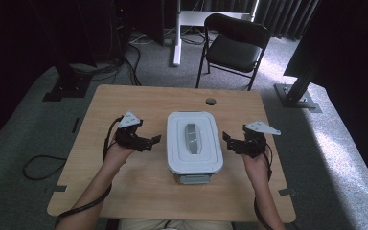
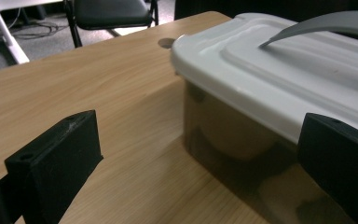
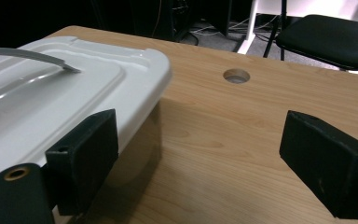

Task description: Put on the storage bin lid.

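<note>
A storage box with a white lid (image 1: 194, 141) and a grey handle (image 1: 191, 138) stands in the middle of the wooden table (image 1: 139, 105). Its clear sides (image 2: 233, 140) show dim rounded shapes inside. My left gripper (image 1: 154, 140) sits just left of the box, open, jaws pointing at its side. My right gripper (image 1: 226, 140) mirrors it on the right, open too. In the left gripper view the lid (image 2: 279, 74) fills the upper right, with the left gripper (image 2: 200, 163) spread wide. In the right gripper view the lid (image 3: 51, 93) lies at the left, between the right gripper (image 3: 200, 158) jaws nothing but table.
A round cable hole (image 1: 211, 101) is cut in the table behind the box. A black folding chair (image 1: 235, 48) stands beyond the far edge. Cables (image 1: 38, 165) trail on the grey carpet at the left. A metal post base (image 1: 299, 96) stands at the right.
</note>
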